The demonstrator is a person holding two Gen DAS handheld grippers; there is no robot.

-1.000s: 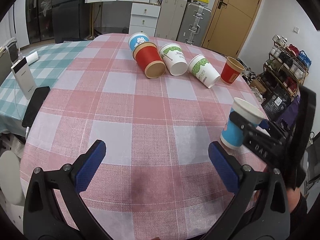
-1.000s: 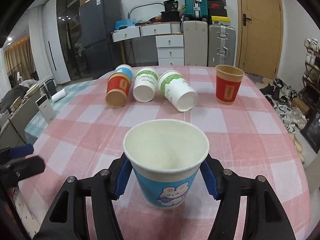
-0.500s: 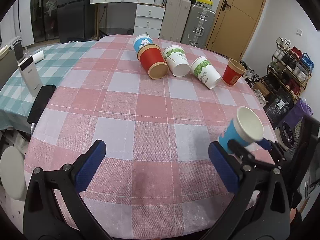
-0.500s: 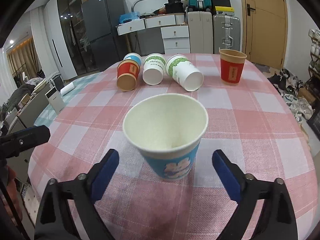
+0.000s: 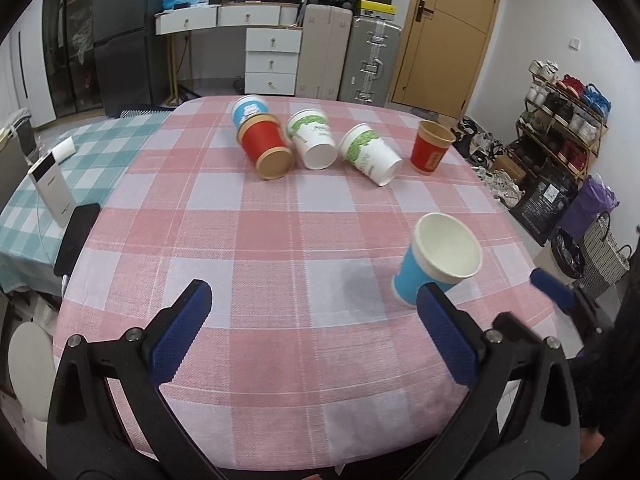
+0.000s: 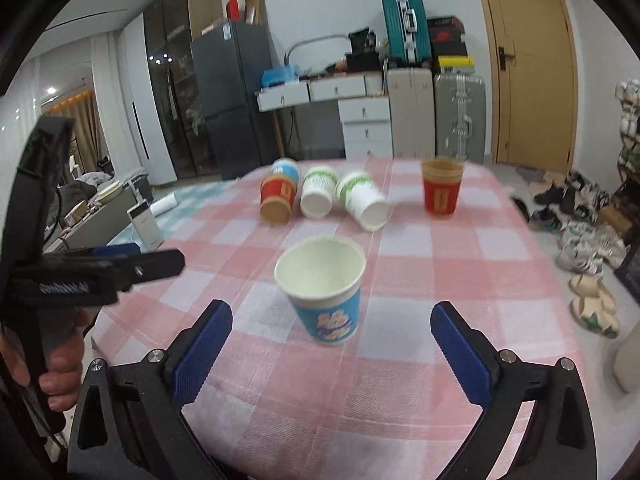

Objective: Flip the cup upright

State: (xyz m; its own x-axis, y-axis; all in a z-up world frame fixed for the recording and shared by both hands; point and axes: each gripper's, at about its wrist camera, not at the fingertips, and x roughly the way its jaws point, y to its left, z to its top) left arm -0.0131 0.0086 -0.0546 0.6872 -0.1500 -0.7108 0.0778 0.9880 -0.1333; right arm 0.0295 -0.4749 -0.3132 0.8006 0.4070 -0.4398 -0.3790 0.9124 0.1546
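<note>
Pink-and-white checked cloth, coarse in its weave, covered the round table (image 5: 248,240); beyond it stood hard-shell suitcases (image 5: 370,66) with ribbed sides, a white drawer unit (image 5: 273,60) and a tan wooden door (image 5: 448,32); a shoe rack (image 5: 560,120) stood off to one side.

On the near part of the cloth stood the blue paper cup (image 6: 325,305), upright, its white rolled rim open to the ceiling and a pale cartoon print on its tapered wall; it stood apart from every finger; the right gripper (image 6: 332,356) was spread wide, its ridged blue pads (image 6: 202,354) well out to either side of the cup and touching nothing; the left gripper (image 5: 316,340) was likewise spread, its textured blue pads (image 5: 180,338) over bare cloth, with the blue cup just beyond the right-hand pad.

At the far side lay a row of paper cups on their sides, close together: a red cup (image 5: 266,146) with a kraft-brown rim, a second blue cup (image 5: 249,109) behind it, and two white cups (image 5: 314,140) banded in green; a red cup with a brown band (image 5: 431,149) stood upright, alone at the end of the row; a white power bank (image 5: 50,188) and a black phone (image 5: 76,238) rested on the teal checked cloth alongside.
</note>
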